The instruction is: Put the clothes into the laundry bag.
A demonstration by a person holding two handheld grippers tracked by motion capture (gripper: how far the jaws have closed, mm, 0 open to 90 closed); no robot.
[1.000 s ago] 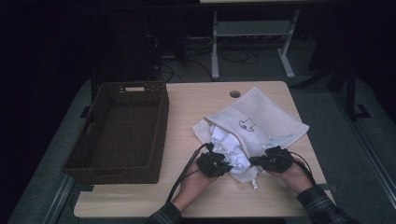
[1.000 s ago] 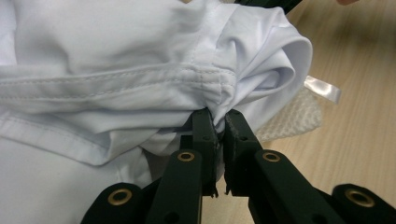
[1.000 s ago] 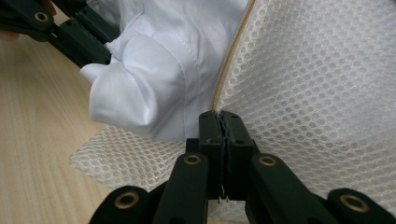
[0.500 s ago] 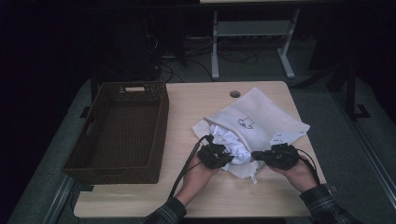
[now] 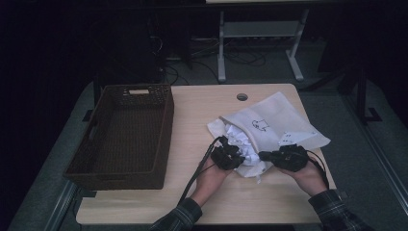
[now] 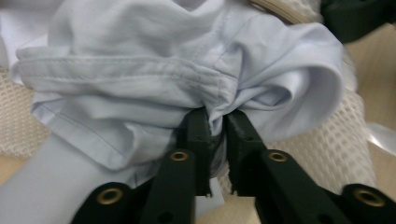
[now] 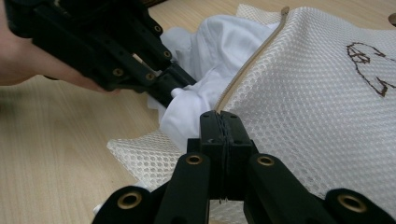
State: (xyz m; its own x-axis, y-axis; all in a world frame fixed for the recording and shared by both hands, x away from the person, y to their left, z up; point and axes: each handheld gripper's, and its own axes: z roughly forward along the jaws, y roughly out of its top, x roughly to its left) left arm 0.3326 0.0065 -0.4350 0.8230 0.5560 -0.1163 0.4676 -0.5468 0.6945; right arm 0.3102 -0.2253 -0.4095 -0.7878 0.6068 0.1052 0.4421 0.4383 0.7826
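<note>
A white mesh laundry bag (image 5: 274, 122) with a small dark drawing lies on the right half of the table (image 5: 197, 110). A crumpled white garment (image 5: 240, 139) bulges from the bag's open mouth. My left gripper (image 5: 238, 156) is shut on a fold of that garment (image 6: 140, 70), the cloth pinched between its jaws (image 6: 217, 116). My right gripper (image 5: 264, 155) is shut on the edge of the mesh bag (image 7: 317, 93) beside the zipper, jaws pressed together (image 7: 219, 116). In the right gripper view the left gripper (image 7: 175, 91) reaches into the garment (image 7: 210, 46) just ahead of it.
A dark brown wicker basket (image 5: 166, 125) stands on the table's left half, its rim higher than the tabletop. A round cable hole (image 5: 242, 96) sits near the far edge. Bare wood lies in front of the hands; metal desk legs (image 5: 221, 53) stand beyond on the dark floor.
Both grippers have moved a little away from the person. The left one has carried the garment fold toward the bag's mouth; the right keeps its hold on the bag's edge.
</note>
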